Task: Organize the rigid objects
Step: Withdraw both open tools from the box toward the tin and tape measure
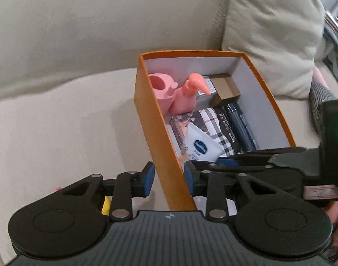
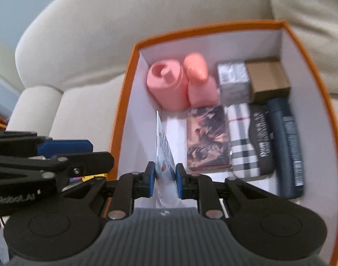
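An orange box (image 1: 160,133) with a white inside (image 2: 133,115) sits on a beige sofa. It holds a pink cup (image 2: 166,84), a pink pump bottle (image 2: 202,82), a silver carton (image 2: 234,82), a brown carton (image 2: 268,79), a plaid pouch (image 2: 242,139), a patterned flat box (image 2: 207,137) and a dark blue bottle (image 2: 286,141). My right gripper (image 2: 165,180) is shut on a white packet (image 2: 165,150) with a blue logo (image 1: 200,148), held on edge inside the box. My left gripper (image 1: 169,179) is open, its jaws on either side of the box's left wall.
A beige cushion (image 1: 273,35) leans behind the box at the right. The sofa back (image 1: 91,28) and armrest (image 2: 36,110) surround the seat. Small yellow and red items (image 1: 105,204) lie under my left gripper.
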